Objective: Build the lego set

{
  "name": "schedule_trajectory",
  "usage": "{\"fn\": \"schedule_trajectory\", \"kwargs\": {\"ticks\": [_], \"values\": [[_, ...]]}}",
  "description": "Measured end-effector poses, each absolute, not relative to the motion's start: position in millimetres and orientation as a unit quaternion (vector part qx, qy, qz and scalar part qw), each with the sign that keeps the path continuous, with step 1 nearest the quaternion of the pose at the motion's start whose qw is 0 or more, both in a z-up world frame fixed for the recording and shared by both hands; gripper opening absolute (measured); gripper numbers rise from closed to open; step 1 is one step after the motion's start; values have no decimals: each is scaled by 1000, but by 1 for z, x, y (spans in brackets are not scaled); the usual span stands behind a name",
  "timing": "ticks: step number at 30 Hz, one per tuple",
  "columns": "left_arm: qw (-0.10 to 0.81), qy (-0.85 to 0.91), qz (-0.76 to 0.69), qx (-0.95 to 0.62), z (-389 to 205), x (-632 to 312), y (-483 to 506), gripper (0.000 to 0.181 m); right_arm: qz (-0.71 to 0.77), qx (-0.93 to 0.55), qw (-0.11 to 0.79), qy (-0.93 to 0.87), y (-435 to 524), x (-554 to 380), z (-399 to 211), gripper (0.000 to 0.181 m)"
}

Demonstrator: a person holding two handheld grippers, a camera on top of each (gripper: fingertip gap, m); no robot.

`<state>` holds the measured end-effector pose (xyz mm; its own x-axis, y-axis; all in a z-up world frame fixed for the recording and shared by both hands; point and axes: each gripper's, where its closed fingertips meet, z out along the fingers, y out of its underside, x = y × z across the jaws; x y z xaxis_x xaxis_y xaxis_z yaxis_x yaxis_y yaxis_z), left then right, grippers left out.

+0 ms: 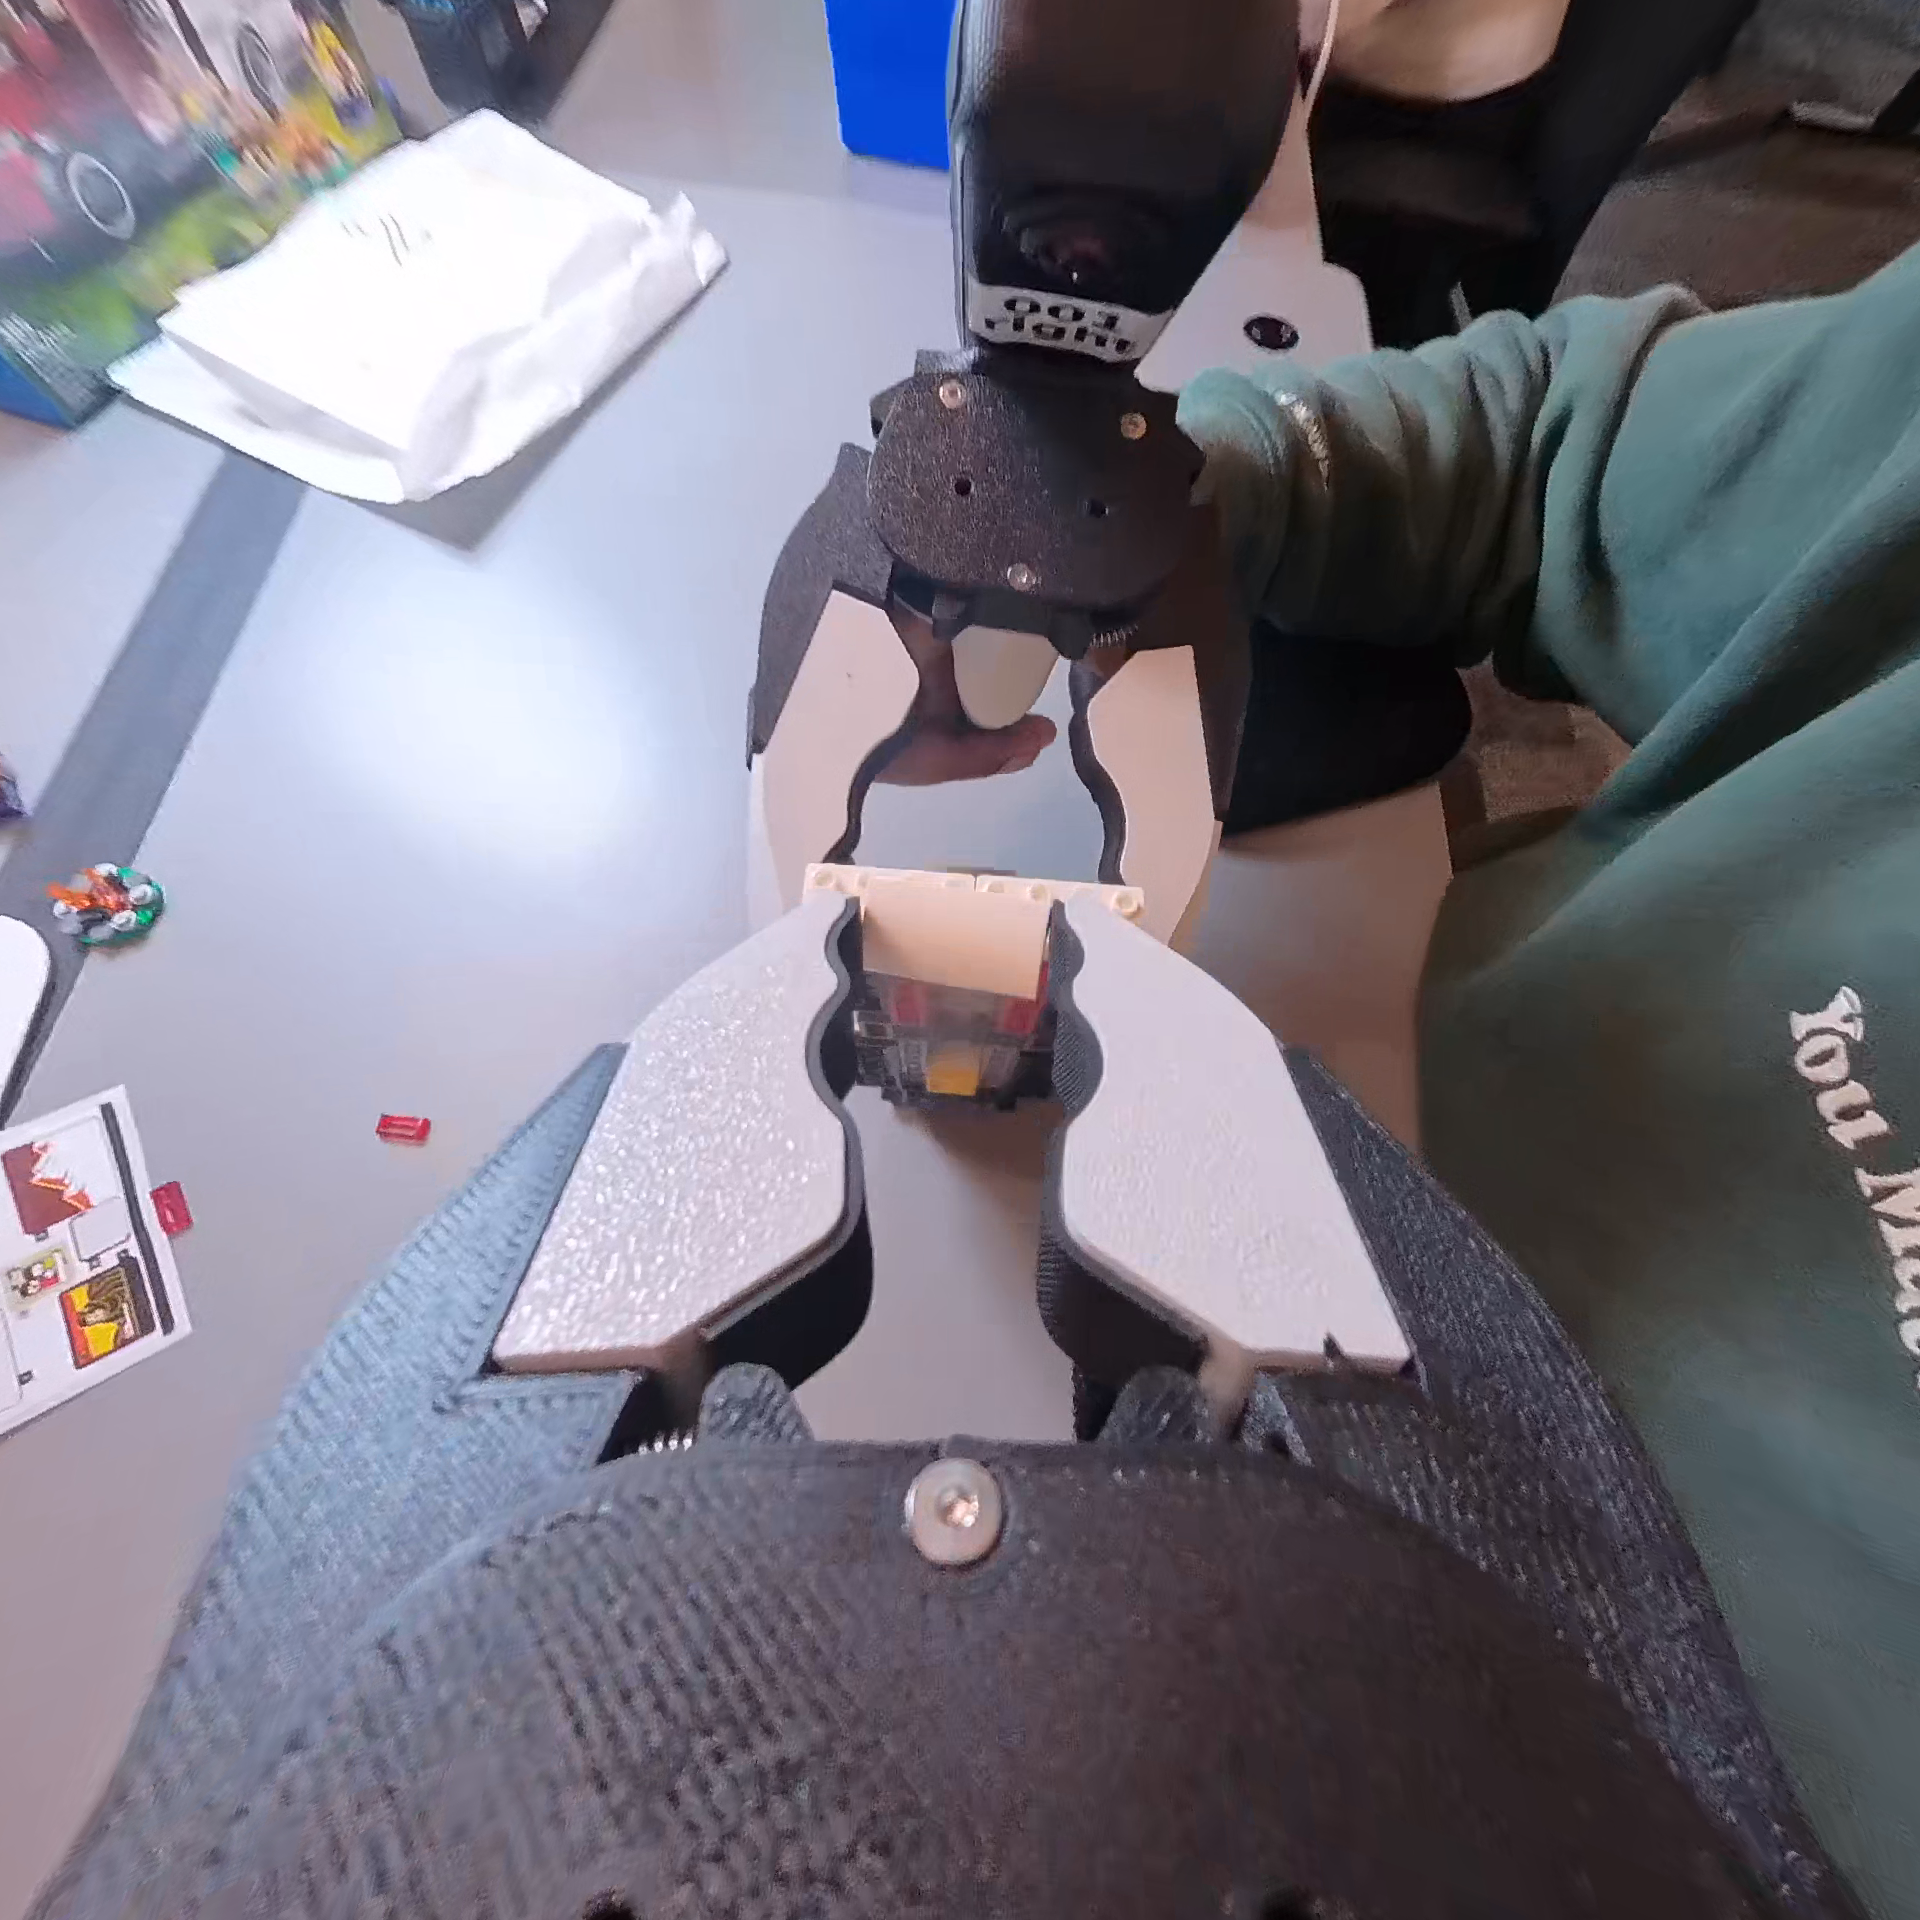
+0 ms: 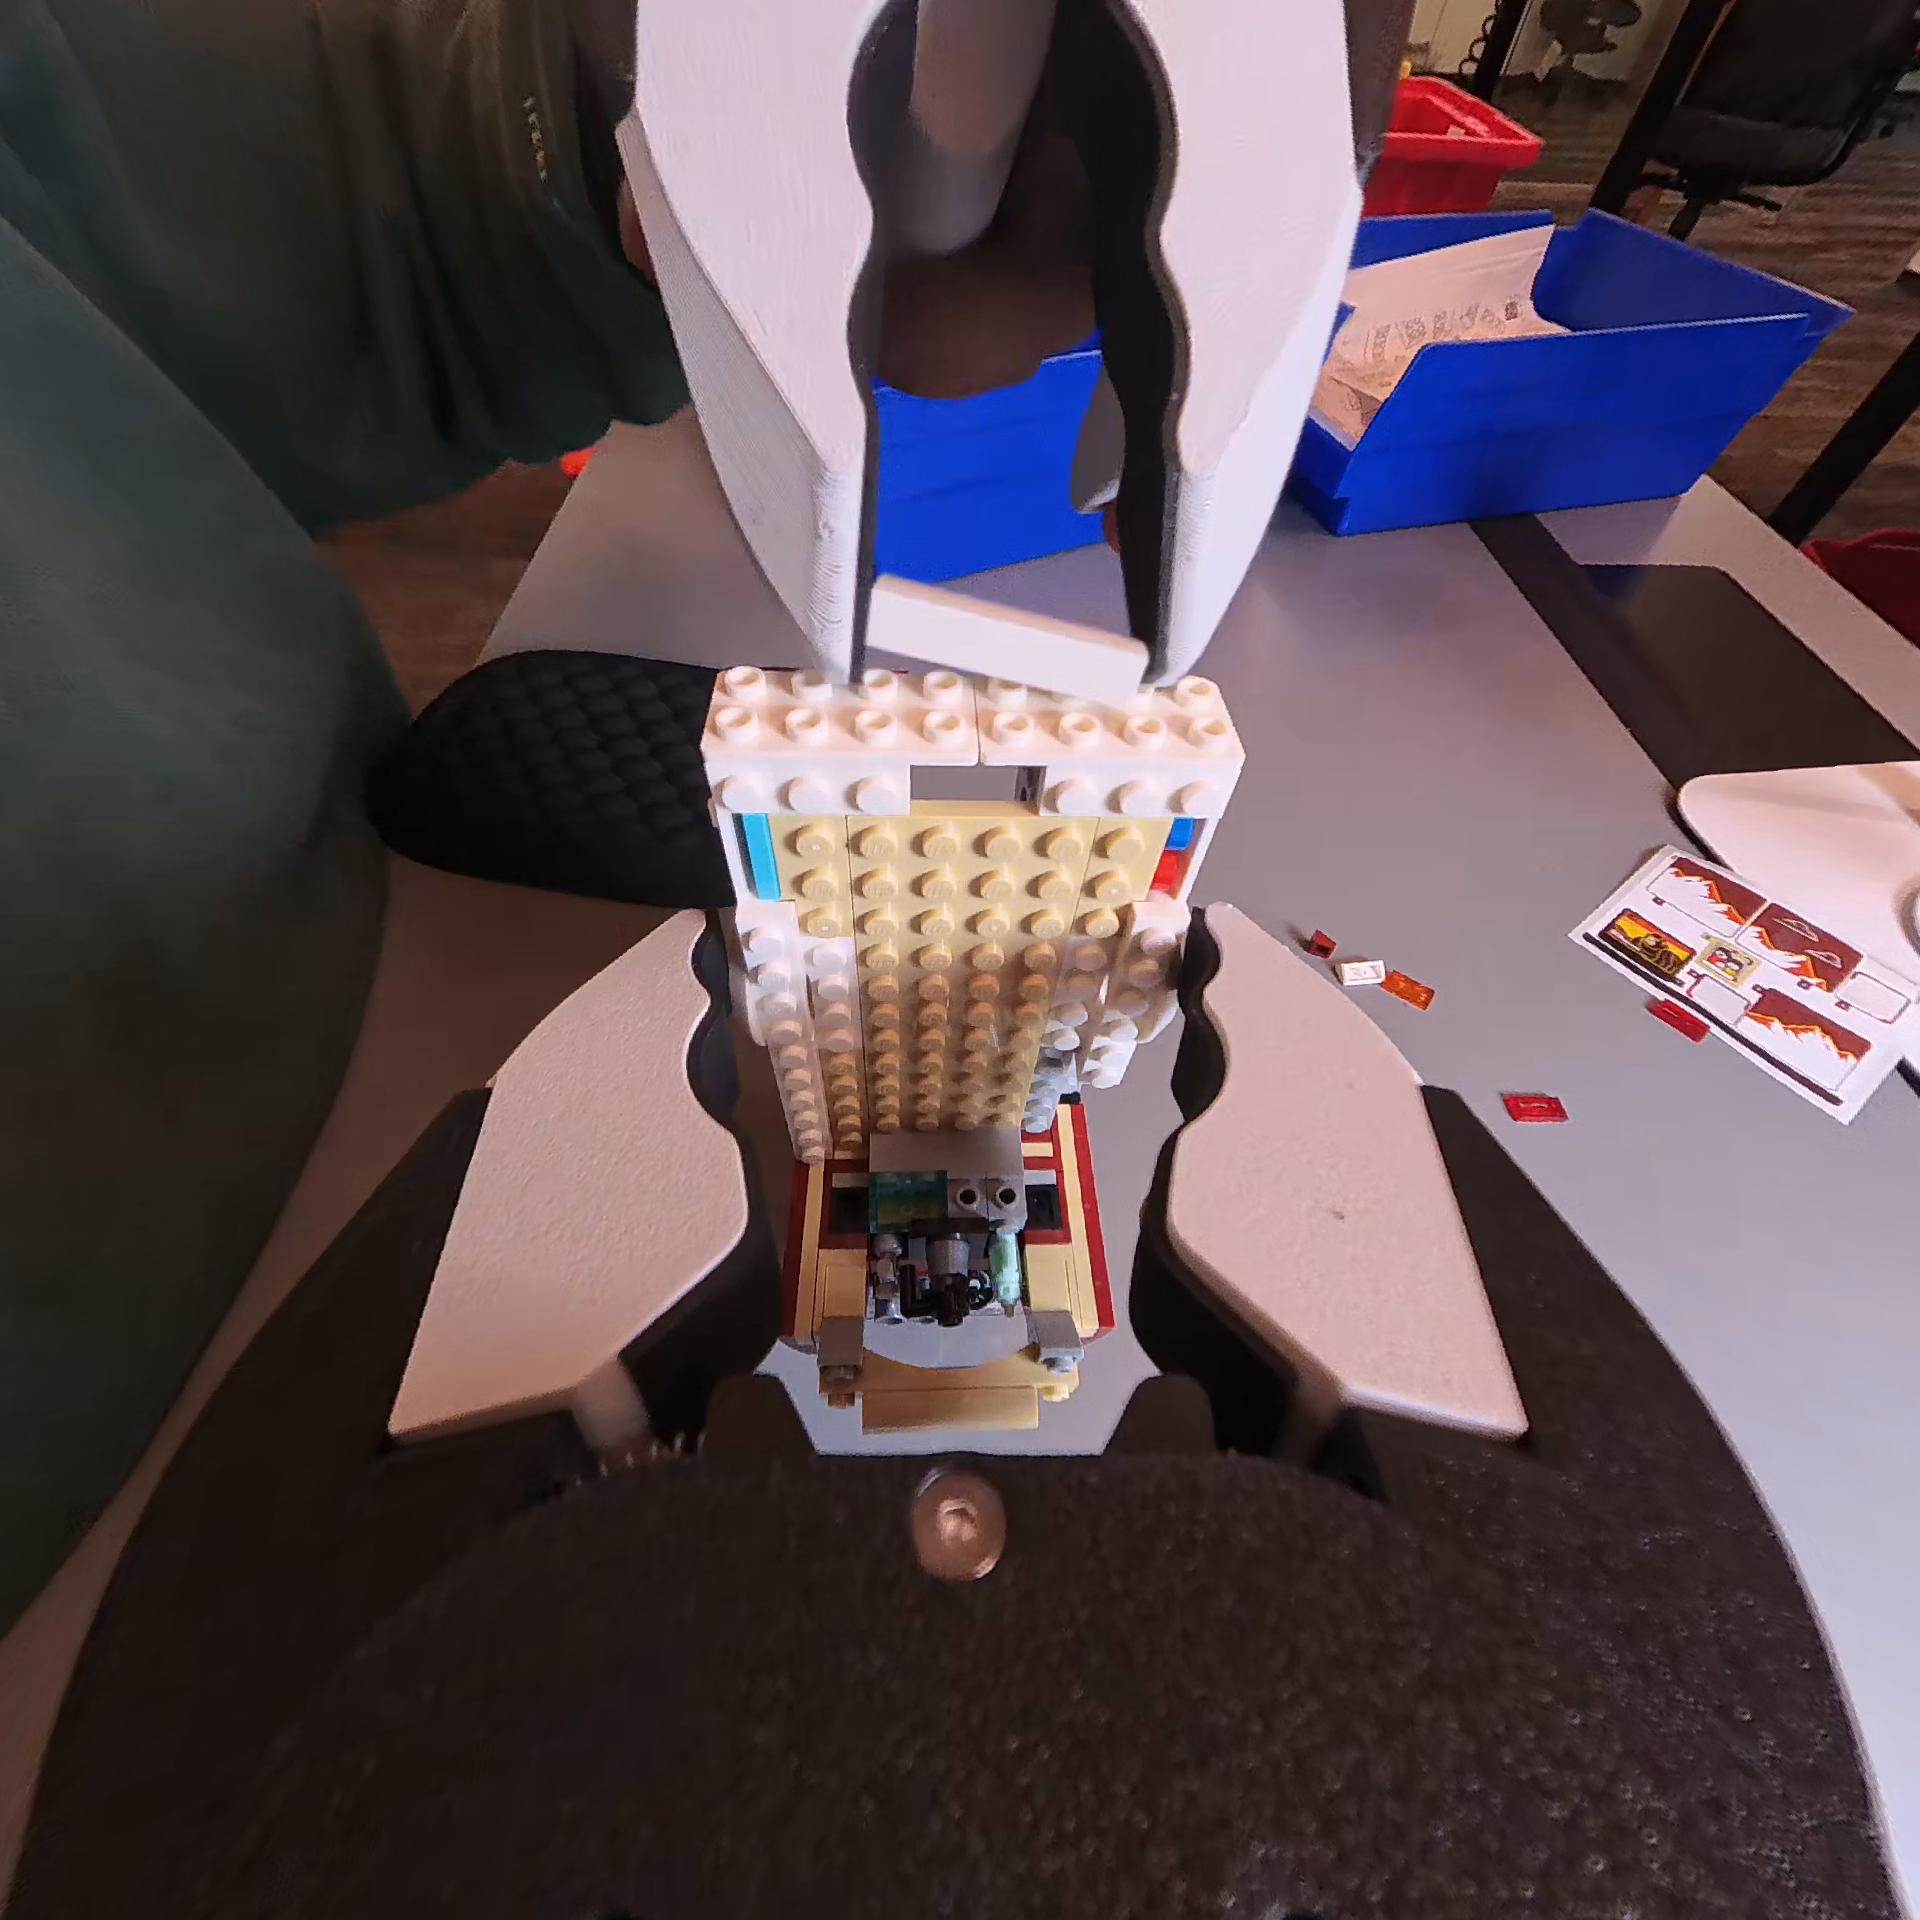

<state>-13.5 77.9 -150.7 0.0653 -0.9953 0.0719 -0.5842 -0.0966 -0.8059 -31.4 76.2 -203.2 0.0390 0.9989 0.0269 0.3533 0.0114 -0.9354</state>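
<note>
The lego build (image 2: 935, 966) is a long model with tan and white studded plates and a small engine at its near end. My right gripper (image 2: 956, 997) is shut on its two sides and holds it over the grey table (image 2: 1455, 1299). My left gripper (image 2: 1003, 649) comes down from above, shut on a white flat piece (image 2: 997, 629) that rests at the build's far white end. In the left wrist view my left gripper (image 1: 954, 935) holds the white piece (image 1: 951, 951) against the build (image 1: 940, 1049), and the right gripper (image 1: 982, 847) faces me behind it.
A sticker sheet (image 2: 1756, 987) and small loose red, white and orange pieces (image 2: 1408, 987) lie on the right. Blue bins (image 2: 1558, 416) stand behind. A white bag (image 1: 416, 312), the set's box (image 1: 156, 135) and a small round build (image 1: 109, 904) lie left. A green sleeve (image 1: 1558, 520) is close. There is about 5 centimetres between the tips of the two grippers.
</note>
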Motion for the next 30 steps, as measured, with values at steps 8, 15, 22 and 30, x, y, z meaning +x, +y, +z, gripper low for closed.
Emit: {"fn": "schedule_trajectory", "kwargs": {"ticks": [8,15,22,30], "values": [[275,615,-300,-676,-152,-7,78,34,386,-586,420,-576,76,-31,-203,83],[270,611,-297,-682,-153,-4,76,35,390,-586,421,-572,77,-28,-203,83],[279,610,-307,-675,-151,-4,73,50,391,-585,421,-572,76,-28,-203,83],[333,565,-424,-624,-173,-9,72,89,400,-575,423,-575,75,-28,-203,83]]}}
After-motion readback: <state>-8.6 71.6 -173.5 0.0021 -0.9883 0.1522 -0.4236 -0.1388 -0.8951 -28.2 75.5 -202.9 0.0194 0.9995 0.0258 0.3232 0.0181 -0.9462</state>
